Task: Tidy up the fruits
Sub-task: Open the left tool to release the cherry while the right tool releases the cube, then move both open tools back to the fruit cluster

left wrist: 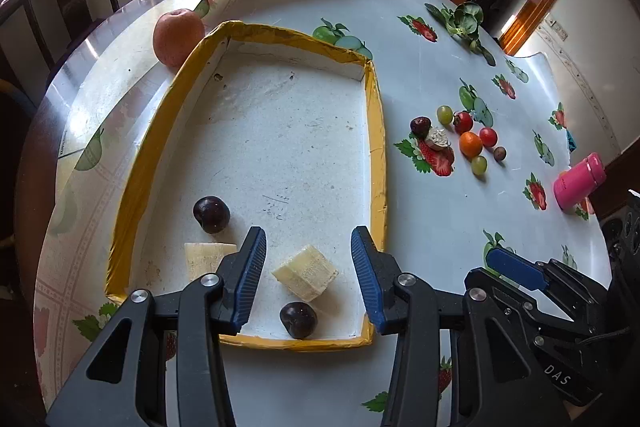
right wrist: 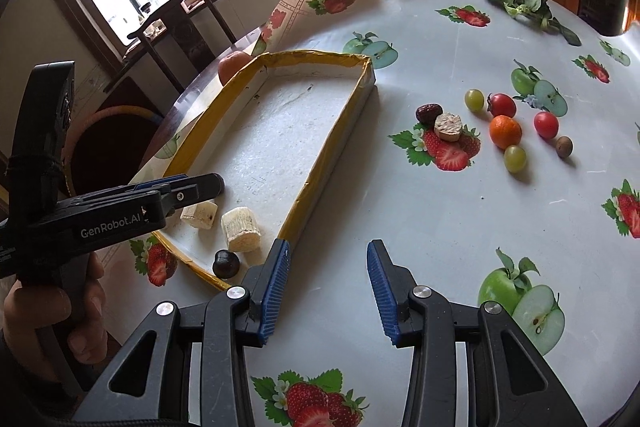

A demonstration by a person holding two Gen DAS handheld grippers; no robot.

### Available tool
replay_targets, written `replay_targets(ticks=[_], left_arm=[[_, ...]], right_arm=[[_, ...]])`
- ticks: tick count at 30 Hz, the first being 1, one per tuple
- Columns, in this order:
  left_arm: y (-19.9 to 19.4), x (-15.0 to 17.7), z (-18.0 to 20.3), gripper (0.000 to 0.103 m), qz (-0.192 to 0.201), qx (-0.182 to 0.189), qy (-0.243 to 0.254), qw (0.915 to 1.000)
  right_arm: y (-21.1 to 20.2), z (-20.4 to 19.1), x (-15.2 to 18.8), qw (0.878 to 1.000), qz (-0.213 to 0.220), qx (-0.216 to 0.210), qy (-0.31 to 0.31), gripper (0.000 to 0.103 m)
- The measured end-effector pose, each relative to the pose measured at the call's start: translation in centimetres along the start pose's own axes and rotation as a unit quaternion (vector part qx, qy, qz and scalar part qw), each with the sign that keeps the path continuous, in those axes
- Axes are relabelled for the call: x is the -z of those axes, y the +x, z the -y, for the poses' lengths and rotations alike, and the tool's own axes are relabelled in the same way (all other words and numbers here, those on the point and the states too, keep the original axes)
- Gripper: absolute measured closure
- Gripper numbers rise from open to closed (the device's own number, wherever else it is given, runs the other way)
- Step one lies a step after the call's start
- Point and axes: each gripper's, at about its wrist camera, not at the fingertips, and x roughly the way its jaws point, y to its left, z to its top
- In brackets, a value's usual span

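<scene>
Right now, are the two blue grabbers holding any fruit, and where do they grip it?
Nothing is held. The left gripper stands open above the pale banana chunk in the yellow-rimmed tray, not touching it. The right gripper is open over bare tablecloth.

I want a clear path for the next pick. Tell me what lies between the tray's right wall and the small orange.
In the right wrist view, between the tray and the orange lie a dark date and a tan round slice on the tablecloth.
</scene>
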Motion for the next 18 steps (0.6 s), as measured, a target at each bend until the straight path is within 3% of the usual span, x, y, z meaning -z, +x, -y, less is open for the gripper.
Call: replay_targets(ticks=[18], left_arm=[[0.8,-0.2,6.5,0.061,-0.012,0.028,0.046,0.9985]], right_arm=[[-2.7,7.1,1.8,0.997,0.016,0.031,0.068,0.061]])
